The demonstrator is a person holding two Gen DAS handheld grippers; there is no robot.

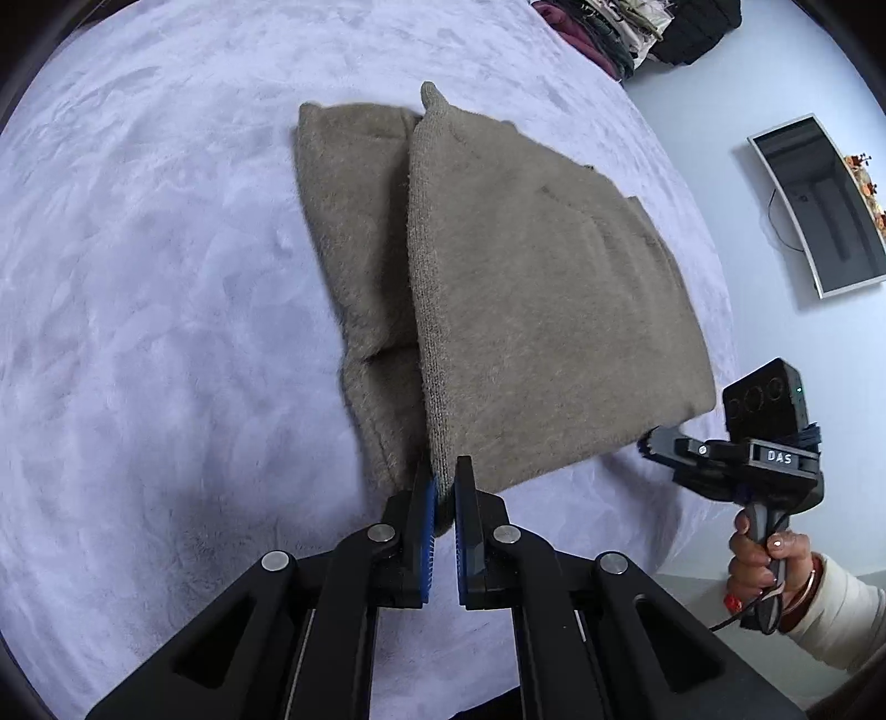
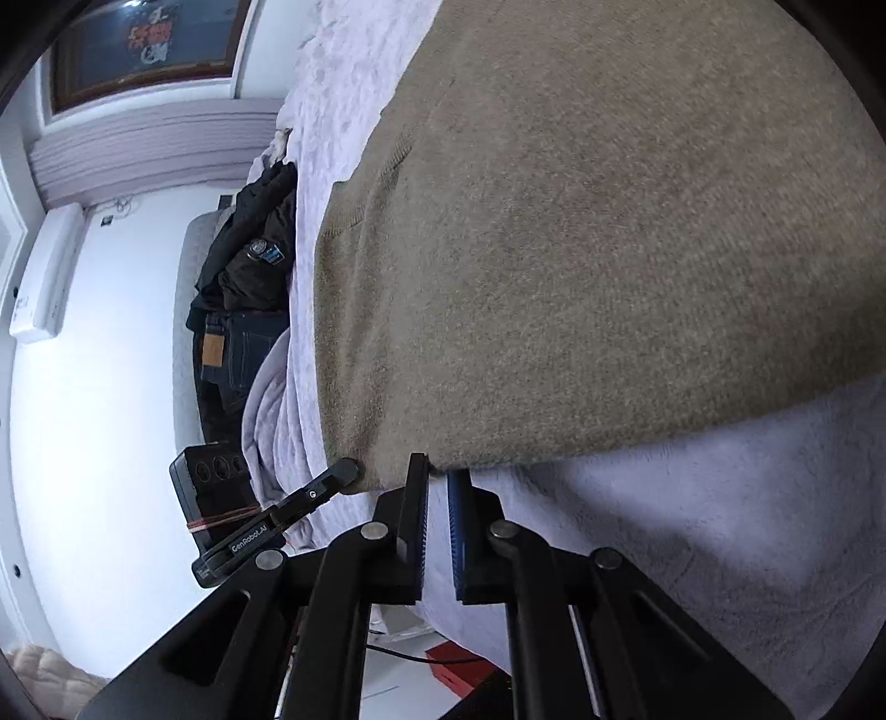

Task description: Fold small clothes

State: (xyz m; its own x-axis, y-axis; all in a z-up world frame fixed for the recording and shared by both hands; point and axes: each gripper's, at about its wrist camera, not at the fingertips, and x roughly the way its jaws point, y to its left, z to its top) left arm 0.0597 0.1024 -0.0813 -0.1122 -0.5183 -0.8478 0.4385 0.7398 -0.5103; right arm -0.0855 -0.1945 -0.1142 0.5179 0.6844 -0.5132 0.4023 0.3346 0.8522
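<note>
A tan knit garment (image 1: 526, 288) lies partly folded on a lavender fleece blanket (image 1: 138, 277), one flap raised over a lower layer. My left gripper (image 1: 446, 490) is shut on the garment's near corner, and fabric shows between its blue pads (image 1: 427, 531). At the right, a hand (image 1: 758, 559) holds my right gripper (image 1: 652, 440), whose tips meet the garment's other near corner. In the right wrist view the garment (image 2: 581, 249) fills the upper frame. My right gripper (image 2: 437, 476) is pinched on its lower edge, with the left gripper (image 2: 346, 473) at the corner beside it.
Piled dark clothes (image 1: 637, 33) sit at the bed's far end. A flat screen (image 1: 819, 205) hangs on the wall to the right. Dark clothes and jeans (image 2: 243, 288) lie past the blanket's edge (image 2: 277, 443). A red box (image 2: 459, 664) sits on the floor.
</note>
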